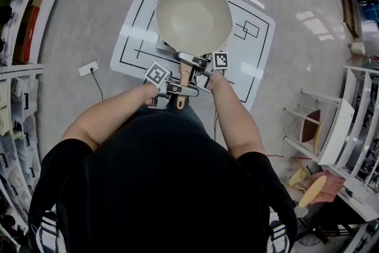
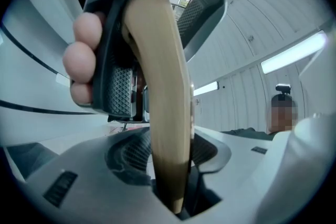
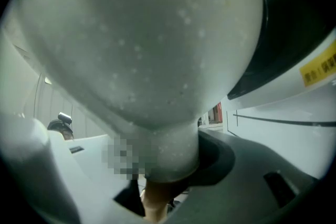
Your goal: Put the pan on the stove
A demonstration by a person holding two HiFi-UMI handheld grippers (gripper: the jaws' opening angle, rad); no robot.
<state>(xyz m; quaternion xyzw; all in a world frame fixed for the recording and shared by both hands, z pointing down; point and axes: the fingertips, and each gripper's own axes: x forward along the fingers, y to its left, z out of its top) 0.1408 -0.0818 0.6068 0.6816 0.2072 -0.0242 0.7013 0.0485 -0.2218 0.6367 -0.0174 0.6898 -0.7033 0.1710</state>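
Found the pan (image 1: 194, 15) round and deep, matte cream inside and speckled grey beneath, sitting mid-way on the white, black-lined bench (image 1: 260, 50), over a grey slab (image 1: 161, 44) barely showing at its left rim. Traced its curved, tan wooden handle (image 1: 185, 75) back between both claws. Saw the left claw (image 2: 170, 149) spread, its ribbed black pads (image 2: 132, 153) flanking the handle's end without pressing. Saw the right claw (image 3: 163, 165) spread likewise around the speckled neck nearer the bowl.

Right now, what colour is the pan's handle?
The handle is light tan wood, clearest in the left gripper view.
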